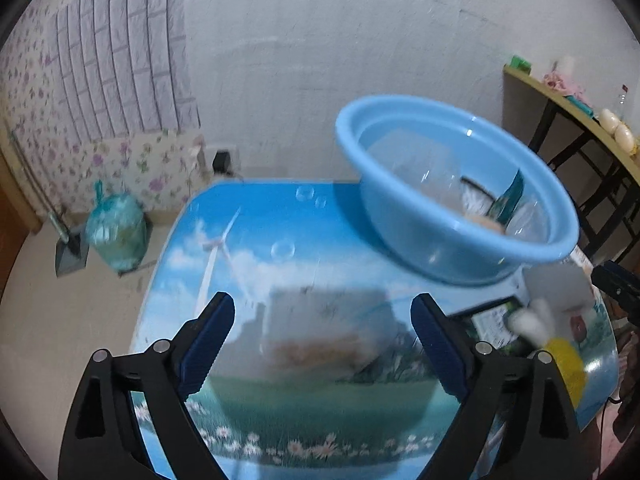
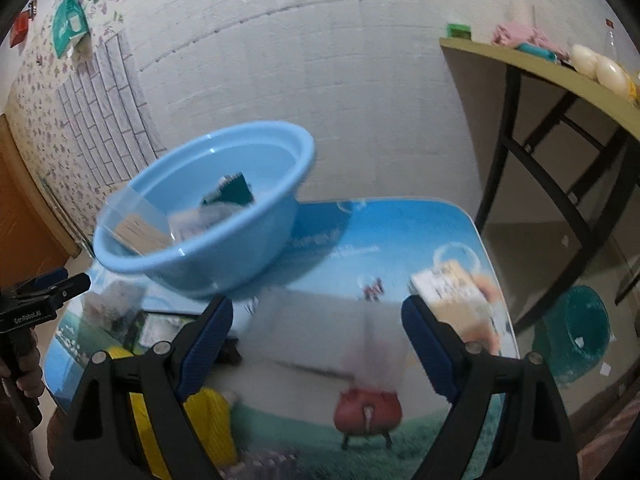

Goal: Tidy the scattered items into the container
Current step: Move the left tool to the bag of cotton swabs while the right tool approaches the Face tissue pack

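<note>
A white brick wall (image 2: 320, 60) runs behind, with floral wallpaper (image 1: 28, 92) at the left. A tied teal bag (image 1: 116, 232) sits on the pale floor (image 1: 60, 320) beside a dustpan (image 1: 70, 254). A black-legged side table (image 2: 560, 76) holds oddments.

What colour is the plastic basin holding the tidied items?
Light blue; the round plastic basin shows best in the right wrist view.
</note>
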{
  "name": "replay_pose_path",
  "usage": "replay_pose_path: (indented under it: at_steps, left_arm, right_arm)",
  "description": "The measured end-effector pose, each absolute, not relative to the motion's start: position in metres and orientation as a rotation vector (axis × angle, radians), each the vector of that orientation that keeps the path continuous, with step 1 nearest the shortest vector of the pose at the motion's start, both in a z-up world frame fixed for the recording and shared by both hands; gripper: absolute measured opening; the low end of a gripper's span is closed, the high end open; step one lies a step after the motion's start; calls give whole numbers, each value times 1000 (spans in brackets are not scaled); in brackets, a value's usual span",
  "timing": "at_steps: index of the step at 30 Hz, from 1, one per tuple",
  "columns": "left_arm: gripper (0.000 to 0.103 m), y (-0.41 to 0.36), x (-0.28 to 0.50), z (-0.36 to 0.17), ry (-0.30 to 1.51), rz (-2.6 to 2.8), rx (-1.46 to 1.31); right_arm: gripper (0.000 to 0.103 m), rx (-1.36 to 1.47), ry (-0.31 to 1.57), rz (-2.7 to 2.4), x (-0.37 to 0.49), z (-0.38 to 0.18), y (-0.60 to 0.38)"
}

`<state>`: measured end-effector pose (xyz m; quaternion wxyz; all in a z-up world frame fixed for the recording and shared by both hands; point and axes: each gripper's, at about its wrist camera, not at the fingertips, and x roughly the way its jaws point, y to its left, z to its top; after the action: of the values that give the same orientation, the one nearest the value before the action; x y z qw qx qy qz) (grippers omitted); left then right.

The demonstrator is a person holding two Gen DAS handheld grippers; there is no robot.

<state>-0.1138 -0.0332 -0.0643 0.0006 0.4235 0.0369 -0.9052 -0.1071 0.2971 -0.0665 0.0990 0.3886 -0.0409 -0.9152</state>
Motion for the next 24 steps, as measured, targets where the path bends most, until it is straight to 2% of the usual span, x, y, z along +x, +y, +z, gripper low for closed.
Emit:
replay_pose_path:
  at_steps: [14, 24]
  left_arm:
    - [90, -34, -108, -84, 116, -2826, 1404]
    - [90, -30, -119, -104, 102, -2790, 1473]
  right_arm:
    - [88, 1283, -179, -2697, -104, -94, 314]
    - [88, 1301, -216, -2890, -115, -94, 370]
